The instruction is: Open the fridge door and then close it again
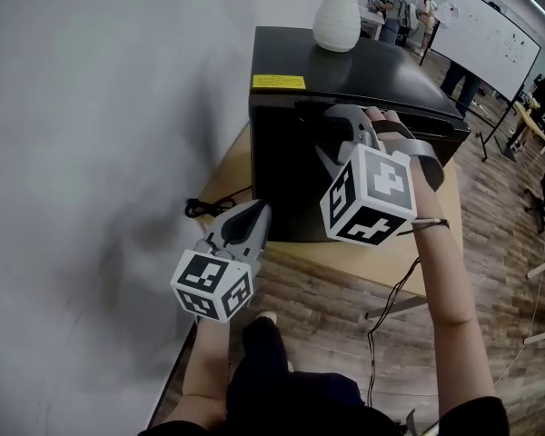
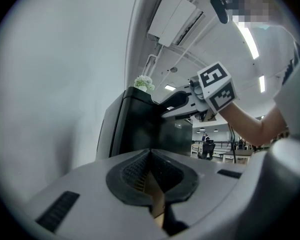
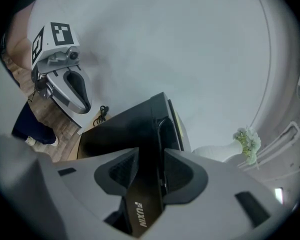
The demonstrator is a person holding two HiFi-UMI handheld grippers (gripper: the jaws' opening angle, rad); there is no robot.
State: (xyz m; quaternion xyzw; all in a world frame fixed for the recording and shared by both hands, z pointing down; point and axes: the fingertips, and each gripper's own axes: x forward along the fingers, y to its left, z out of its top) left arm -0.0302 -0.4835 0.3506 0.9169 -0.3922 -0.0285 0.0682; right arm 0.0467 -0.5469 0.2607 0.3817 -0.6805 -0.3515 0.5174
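Observation:
A black mini fridge (image 1: 282, 171) stands on a wooden table (image 1: 345, 263) against a white wall. My right gripper (image 1: 342, 122) sits at the top edge of the fridge door. In the right gripper view its jaws straddle that door edge (image 3: 149, 184), one pad in front and one behind in the handle recess, and the edge fills the gap, so the right gripper (image 3: 149, 156) is shut on the door. The door looks flush with the body. My left gripper (image 1: 254, 213) hangs low, left of the fridge, shut with nothing in it (image 2: 150, 154).
A white vase (image 1: 338, 16) with flowers stands on the fridge top. A black cable (image 1: 200, 209) lies on the table by the wall. A whiteboard (image 1: 495, 34), desks and several people are far back right. The floor is wood planks.

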